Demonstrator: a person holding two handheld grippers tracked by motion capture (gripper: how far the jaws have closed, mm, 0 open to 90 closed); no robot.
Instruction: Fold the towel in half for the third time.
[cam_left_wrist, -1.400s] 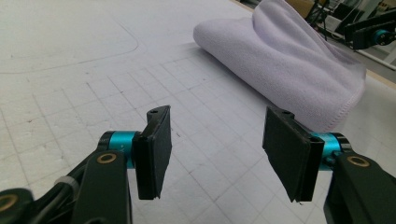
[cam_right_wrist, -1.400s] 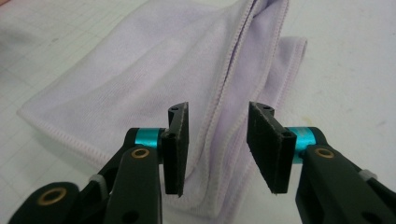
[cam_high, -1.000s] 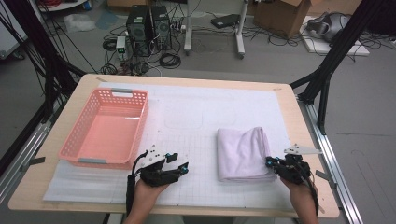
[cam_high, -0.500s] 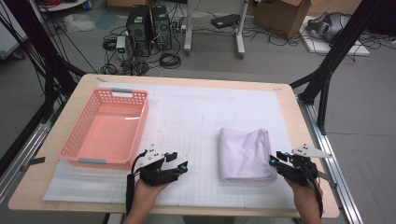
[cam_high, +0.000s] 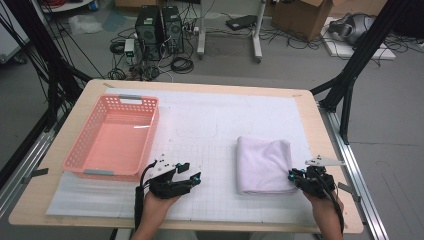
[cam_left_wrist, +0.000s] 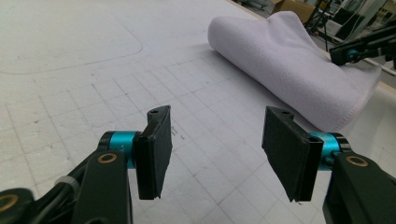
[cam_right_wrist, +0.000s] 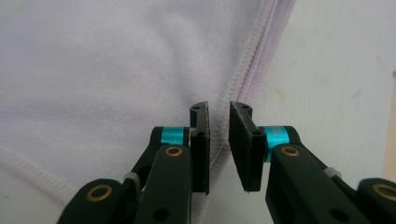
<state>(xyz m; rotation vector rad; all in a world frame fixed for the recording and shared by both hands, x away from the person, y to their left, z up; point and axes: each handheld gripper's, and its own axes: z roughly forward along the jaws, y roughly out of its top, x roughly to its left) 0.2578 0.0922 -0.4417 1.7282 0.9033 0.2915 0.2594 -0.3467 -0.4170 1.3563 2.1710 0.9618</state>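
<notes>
At the near edge of the surface (cam_high: 320, 125), both my forearms come in from below, one on each side of the white gridded mat (cam_high: 220, 125). My left hand (cam_high: 152, 210) lies low and flat on the mat, palm down, and points the left gripper (cam_high: 192, 178) forward and a little right, toward the folded white towel (cam_high: 264, 164). Its jaws stand wide apart with nothing between them; in the left gripper view (cam_left_wrist: 215, 144) bare grid squares show in the gap, and the towel (cam_left_wrist: 289, 70) lies well ahead, rolled edge nearest.

My right hand (cam_high: 325, 210) angles inward from the near right corner, wrist slightly cocked, and sets the right gripper (cam_high: 291, 176) at the towel's near right edge. Its jaws have just been closing and stand a narrow gap apart. In the right gripper view (cam_right_wrist: 218, 140) the towel's stitched hem (cam_right_wrist: 261, 60) runs down into that gap, one jaw over cloth and the other over the mat. The pads seem not to press on the hem, though at this close range I cannot be sure.

The towel rests right of centre on the mat, a folded block with its long sides running away from me. The pink basket (cam_high: 80, 162) sits at the left side, just beyond my left gripper and apart from it.
</notes>
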